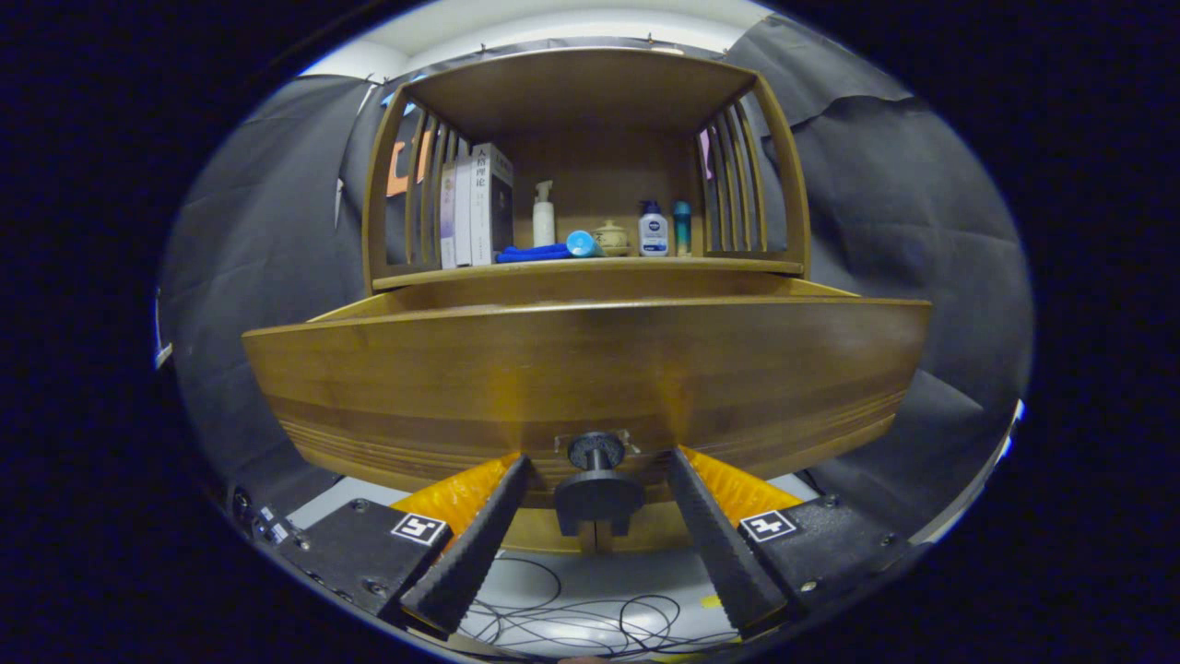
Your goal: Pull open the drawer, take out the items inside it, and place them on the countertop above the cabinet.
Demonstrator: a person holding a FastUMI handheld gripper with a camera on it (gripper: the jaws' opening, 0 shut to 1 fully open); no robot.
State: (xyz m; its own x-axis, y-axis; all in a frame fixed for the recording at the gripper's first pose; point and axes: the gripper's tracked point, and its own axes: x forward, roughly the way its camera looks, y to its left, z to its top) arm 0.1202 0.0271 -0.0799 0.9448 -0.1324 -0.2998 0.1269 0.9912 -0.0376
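The wooden drawer (590,369) stands pulled out from the cabinet, its broad front just ahead of my fingers. Its inside is hidden behind the front panel. A dark round knob (597,489) juts from the lower middle of that front. My gripper (599,463) is open, with one finger on each side of the knob and a small gap on both sides. The countertop (737,266) lies above and beyond the drawer, under a wooden hutch with slatted sides.
On the countertop stand books (477,207), a white spray bottle (544,217), a blue cloth (535,252) with a blue cylinder (582,243), a small pot (610,236) and two small bottles (653,229). Cables (590,613) lie on the pale floor below.
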